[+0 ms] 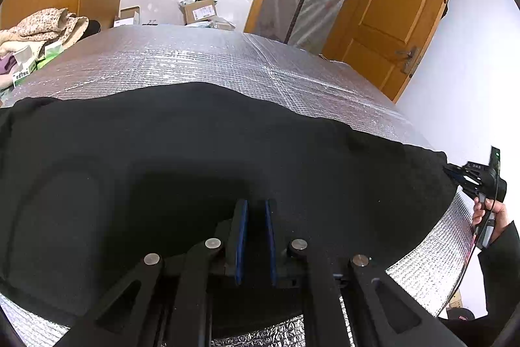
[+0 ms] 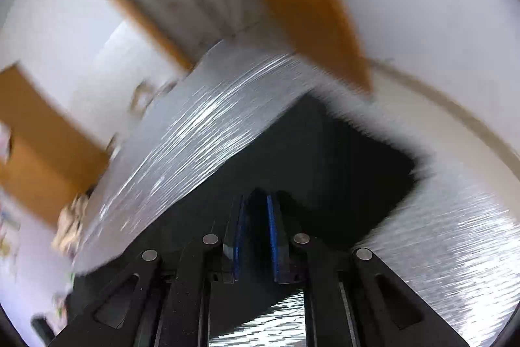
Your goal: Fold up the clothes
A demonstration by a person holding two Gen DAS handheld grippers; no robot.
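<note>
Cloth is lying flat: the black garment (image 1: 227,158) is covering the silver mat (image 1: 195,60). Your left gripper (image 1: 255,241) is pinching its near edge at 6 o'clock. Your right gripper (image 2: 256,236) is nipping a corner (blurry view), so keep pulling evenly.

A garment (image 1: 201,152) lies spread on the table (image 1: 201,60), covering its near part. Behind it the table's far part stays bare. A heap of clothes (image 1: 42,28) sits at the far left corner, with small boxes (image 1: 24,67) just before it. Cardboard boxes (image 1: 198,10) stand beyond the far edge, and a door (image 1: 399,18) (swung open) stands to the right behind the table.
</note>
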